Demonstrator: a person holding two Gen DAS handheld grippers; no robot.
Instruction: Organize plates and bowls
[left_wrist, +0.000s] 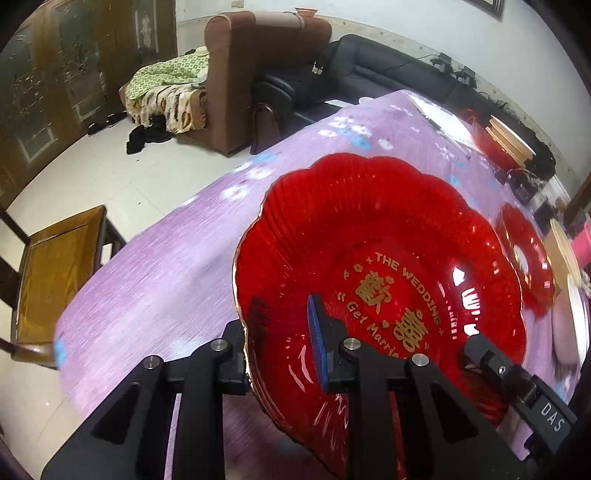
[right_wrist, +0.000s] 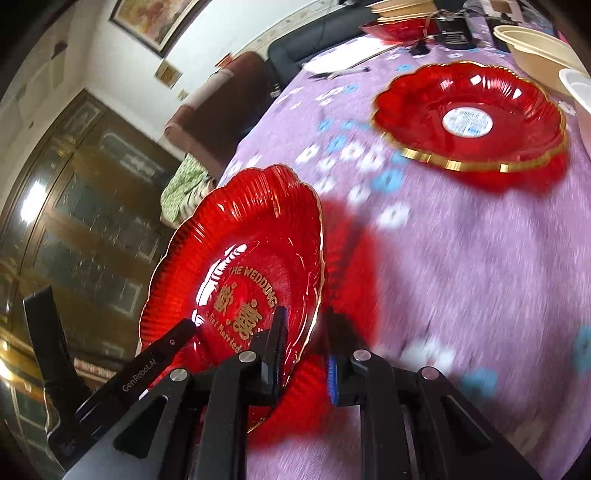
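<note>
Both tongs, left tongs (left_wrist: 284, 347) and right tongs (right_wrist: 306, 350), pinch the red plate's (left_wrist: 369, 240) rim; lift level, then lower it squarely onto the far plate (right_wrist: 469, 122).

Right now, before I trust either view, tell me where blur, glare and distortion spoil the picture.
Left wrist view: fisheye bends the room; the purple tablecloth is streaked by motion blur, the wedding plate stays sharp, with white glare spots on its glaze. Right wrist view: the cloth smears heavily at right, the second red plate is slightly soft, and glare lies across the held plate's lettering.
</note>
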